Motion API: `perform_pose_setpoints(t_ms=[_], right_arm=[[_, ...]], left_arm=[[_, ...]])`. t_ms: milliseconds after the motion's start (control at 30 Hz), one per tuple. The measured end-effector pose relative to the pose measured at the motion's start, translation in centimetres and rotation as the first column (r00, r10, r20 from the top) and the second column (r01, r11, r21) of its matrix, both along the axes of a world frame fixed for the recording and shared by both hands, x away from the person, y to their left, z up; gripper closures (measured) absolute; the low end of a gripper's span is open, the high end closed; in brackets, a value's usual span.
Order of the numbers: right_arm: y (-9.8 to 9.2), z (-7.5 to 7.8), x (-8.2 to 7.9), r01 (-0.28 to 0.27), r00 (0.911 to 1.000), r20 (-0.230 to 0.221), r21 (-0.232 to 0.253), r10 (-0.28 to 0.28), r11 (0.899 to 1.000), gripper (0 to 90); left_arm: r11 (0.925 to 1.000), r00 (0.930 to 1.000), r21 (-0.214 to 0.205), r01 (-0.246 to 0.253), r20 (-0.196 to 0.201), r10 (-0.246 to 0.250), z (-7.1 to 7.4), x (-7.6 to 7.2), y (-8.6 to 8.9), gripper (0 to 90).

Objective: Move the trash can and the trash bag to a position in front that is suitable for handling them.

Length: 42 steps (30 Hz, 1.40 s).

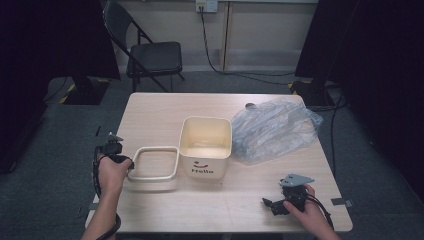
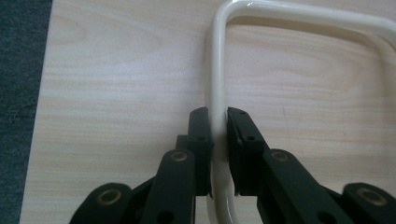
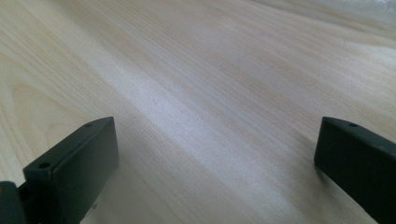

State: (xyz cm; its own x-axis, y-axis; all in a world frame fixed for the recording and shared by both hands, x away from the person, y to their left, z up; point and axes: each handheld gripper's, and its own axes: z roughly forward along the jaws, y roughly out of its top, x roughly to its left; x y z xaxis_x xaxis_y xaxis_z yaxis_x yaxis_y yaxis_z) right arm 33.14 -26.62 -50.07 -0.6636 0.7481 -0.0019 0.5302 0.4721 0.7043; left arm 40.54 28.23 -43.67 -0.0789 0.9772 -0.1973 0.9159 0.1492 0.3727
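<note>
Jaws of left gripper [image 2: 218, 122] hide the ring frame [image 2: 217, 84] bar's lower stretch.

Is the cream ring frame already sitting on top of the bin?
No, the cream ring frame lies flat on the table beside the bin, with the left gripper clamped on its near side.

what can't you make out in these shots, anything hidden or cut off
- Cream ring frame: in the left gripper view its far and right sides run past the picture's edges.
- Bin: in the high view the floor inside is hidden behind its near wall.
- Plastic bag: the crumpled film blurs whatever is inside.
</note>
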Motion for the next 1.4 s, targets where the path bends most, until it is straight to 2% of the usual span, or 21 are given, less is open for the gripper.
perform_pose_setpoints(t_ms=[200,267,333,400,600,900,1133,1233,1367,1400], right_arm=[[0.03,0.0,0.01,0.003,1.0,0.001,-0.001,-0.003,1.0,0.0],[0.03,0.0,0.01,0.003,1.0,0.001,-0.001,-0.003,1.0,0.0],[0.03,0.0,0.01,0.003,1.0,0.001,-0.001,-0.003,1.0,0.0],[0.03,0.0,0.01,0.003,1.0,0.001,0.0,-0.003,1.0,0.0],[0.03,0.0,0.01,0.003,1.0,0.001,0.0,-0.003,1.0,0.0],[0.12,-0.01,0.12,0.002,1.0,0.004,-0.001,-0.002,1.0,0.0],[0.12,-0.01,0.11,0.003,1.0,0.004,-0.001,-0.003,1.0,0.0],[0.12,-0.01,0.11,0.003,1.0,0.003,-0.001,-0.003,1.0,0.0],[0.12,-0.01,0.11,0.003,1.0,0.004,-0.001,-0.003,1.0,0.0],[0.12,-0.01,0.11,0.003,1.0,0.004,-0.001,-0.003,1.0,0.0]], left_arm=[[0.9999,0.9999,0.0,0.011,-0.011,-0.011,-0.16,-0.04,0.08,79.8],[0.9997,0.9993,0.004,0.024,-0.03,-0.024,-0.19,-0.08,0.13,79.5],[0.9999,0.9993,-0.004,0.012,-0.035,-0.012,-0.36,-0.14,0.08,79.4],[0.9996,0.9987,-0.001,0.028,-0.043,-0.028,-0.48,-0.23,0.19,79.3],[0.9996,0.9983,-0.014,0.026,-0.051,-0.027,-0.85,-0.46,0.23,79.2],[0.9992,0.9987,-0.027,0.029,-0.041,-0.031,-0.81,-0.47,0.0,78.4],[0.9979,0.9974,-0.03,0.057,-0.044,-0.058,-0.56,-0.43,0.15,78.2],[0.9977,0.9979,-0.036,0.058,-0.027,-0.059,-0.52,-0.5,-0.03,77.5],[0.9955,0.9953,-0.031,0.089,-0.033,-0.09,-0.31,-0.62,-0.06,77.4],[0.9957,0.9961,-0.036,0.085,-0.021,-0.086,-0.26,-0.63,-0.14,75.8]])
